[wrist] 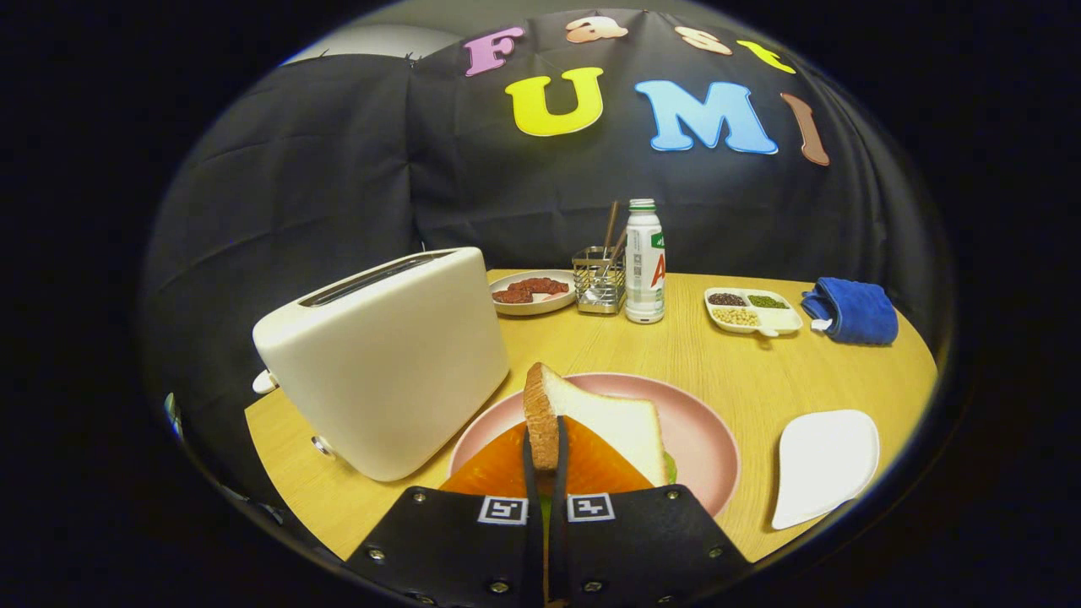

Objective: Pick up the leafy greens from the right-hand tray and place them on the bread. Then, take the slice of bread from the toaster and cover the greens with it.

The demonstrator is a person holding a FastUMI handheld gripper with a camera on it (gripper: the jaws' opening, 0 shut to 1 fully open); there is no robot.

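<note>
My tongs (545, 452) are clenched on one slice of bread (604, 418), both fingers pinching its crusty edge so that it stands on end, tilted, over the pink plate (705, 431). Under the slice lies something orange (591, 469), and a sliver of green (670, 467) peeks out at the slice's lower right corner; I cannot tell whether the slice touches either.

The surface is a round, light wooden table (676, 355), and the room behind it is closed off by a black cloth wall (338, 169), with a strip of pale wall (372, 38) above.

Counting outward: one pink plate just ahead of my fingers; one cream toaster (388, 355) standing just beside it on the left, its slots on top, close enough to crowd that side of the plate; one white tray (823, 464) on the right of the plate, apart from it.

Farther back, along the far edge of the table, there is one small plate (534, 293) with reddish slices on it behind the toaster, one metal wire holder (600, 279) with sticks standing in it, one white bottle (644, 262) with a green cap just beside the holder, one divided dish (753, 311) with three kinds of beans or grains, and one folded blue cloth (853, 311) just beyond the dish.
</note>
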